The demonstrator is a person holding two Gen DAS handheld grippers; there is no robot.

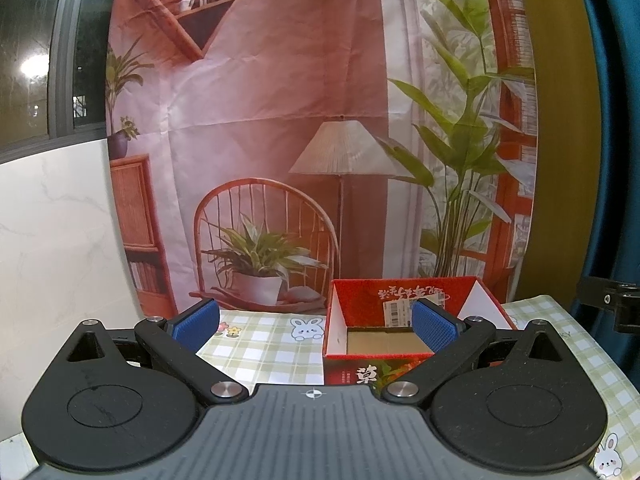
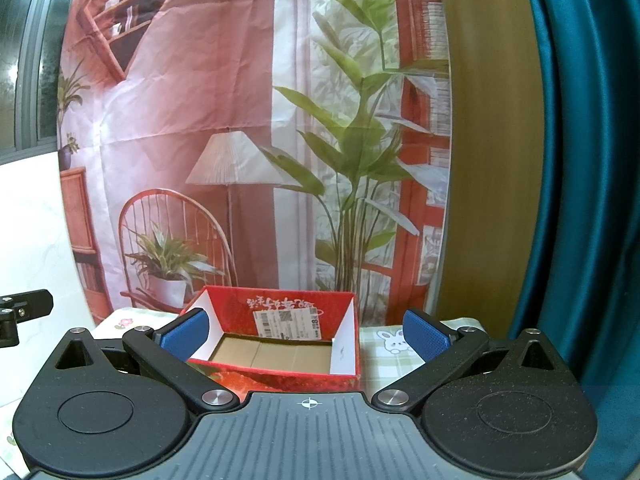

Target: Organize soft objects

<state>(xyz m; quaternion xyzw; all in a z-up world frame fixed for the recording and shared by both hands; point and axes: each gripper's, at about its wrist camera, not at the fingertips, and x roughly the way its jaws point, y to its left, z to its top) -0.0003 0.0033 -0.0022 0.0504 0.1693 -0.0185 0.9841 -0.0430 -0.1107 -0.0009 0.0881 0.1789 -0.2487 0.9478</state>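
An open red cardboard box (image 1: 400, 292) with white inner flaps and a brown bottom stands on the checked tablecloth (image 1: 264, 344). It holds nothing that I can see. My left gripper (image 1: 316, 324) is open and empty, with the box ahead and to its right. In the right wrist view the same box (image 2: 280, 308) sits straight ahead, a shipping label (image 2: 288, 322) on its inner back wall. My right gripper (image 2: 306, 334) is open and empty, its blue pads (image 2: 186, 334) spread either side of the box. No soft object shows in either view.
A printed backdrop (image 1: 280, 120) of a room hangs right behind the table. A white marble wall (image 1: 52, 240) is at the left and a teal curtain (image 2: 580, 160) at the right. The other gripper's tip shows at the right edge (image 1: 616, 300) and the left edge (image 2: 20, 308).
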